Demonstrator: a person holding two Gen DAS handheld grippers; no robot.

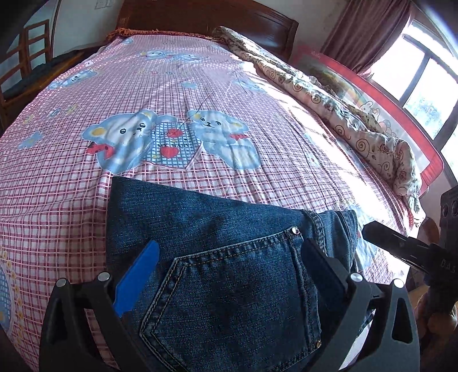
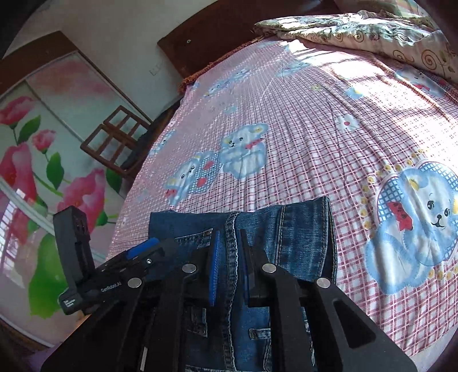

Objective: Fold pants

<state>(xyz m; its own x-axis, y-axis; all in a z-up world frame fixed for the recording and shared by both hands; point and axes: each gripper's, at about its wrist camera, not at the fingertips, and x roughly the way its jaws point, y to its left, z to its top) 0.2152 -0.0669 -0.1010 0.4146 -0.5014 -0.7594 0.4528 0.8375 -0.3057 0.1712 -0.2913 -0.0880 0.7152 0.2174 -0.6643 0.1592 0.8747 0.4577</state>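
Observation:
Folded blue jeans (image 1: 214,217) lie at the near edge of the pink checked bedsheet (image 1: 171,71), a back pocket (image 1: 229,300) facing up. My left gripper (image 1: 230,249) hovers over the pocket, jaws wide open, blue pad left of the denim and black finger right of it. In the right wrist view the jeans (image 2: 300,229) show a thick seam. My right gripper (image 2: 229,237) sits over that seam, jaws only slightly apart. The seam runs on beneath them and the pads do not pinch it. Each gripper appears in the other's view: right gripper (image 1: 369,229), left fingers (image 2: 143,247).
A rolled floral quilt (image 1: 343,114) lies along the bed's right side by a red bed rail (image 1: 400,114) and a window. The dark wooden headboard (image 1: 206,17) is at the far end. A wooden chair (image 2: 114,143) and a flowered wardrobe door (image 2: 43,143) stand left of the bed.

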